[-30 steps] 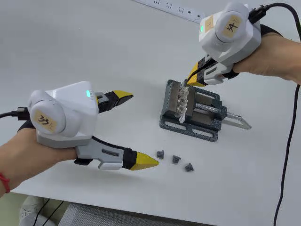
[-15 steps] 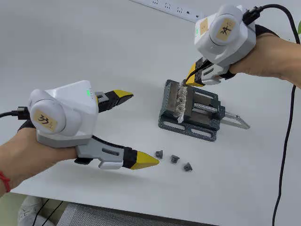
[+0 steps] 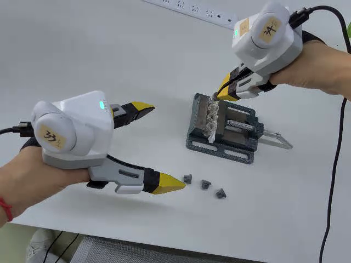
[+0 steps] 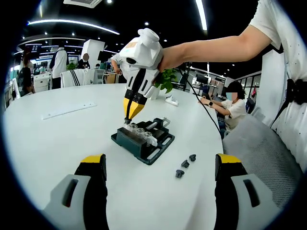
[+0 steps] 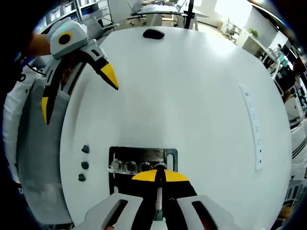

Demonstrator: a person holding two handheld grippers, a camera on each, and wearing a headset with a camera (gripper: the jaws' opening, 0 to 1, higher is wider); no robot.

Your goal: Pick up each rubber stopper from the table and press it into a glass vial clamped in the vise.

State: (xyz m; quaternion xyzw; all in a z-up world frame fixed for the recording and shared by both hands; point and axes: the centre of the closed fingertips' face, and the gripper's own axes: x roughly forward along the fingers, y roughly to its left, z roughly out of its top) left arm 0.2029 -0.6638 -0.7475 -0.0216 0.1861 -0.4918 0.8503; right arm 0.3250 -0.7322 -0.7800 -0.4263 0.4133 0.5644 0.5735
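Observation:
A dark vise (image 3: 241, 149) (image 4: 125, 142) (image 5: 113, 155) sits on the white table, with a row of glass vials (image 3: 210, 118) (image 4: 140, 132) (image 5: 130, 166) clamped in it. My right gripper (image 3: 216, 97) (image 4: 128, 115) (image 5: 159, 175) is shut, and its yellow tips rest on the vial at the far end of the row. Whatever lies under the tips is hidden. Three grey rubber stoppers (image 3: 205, 184) (image 4: 185, 164) (image 5: 85, 165) lie loose in a line in front of the vise. My left gripper (image 3: 159, 147) (image 4: 160, 163) (image 5: 76, 84) hovers wide open and empty to the left of them.
A white power strip (image 3: 192, 10) (image 5: 253, 125) lies along the far side of the table. The vise handle (image 3: 277, 141) sticks out to the right, and a black cable (image 3: 334, 164) hangs there. The table's front edge (image 3: 164, 241) runs close below the stoppers.
Nothing has clearly moved. The right gripper stays on the far vial and the left one holds still; the head view has shifted slightly.

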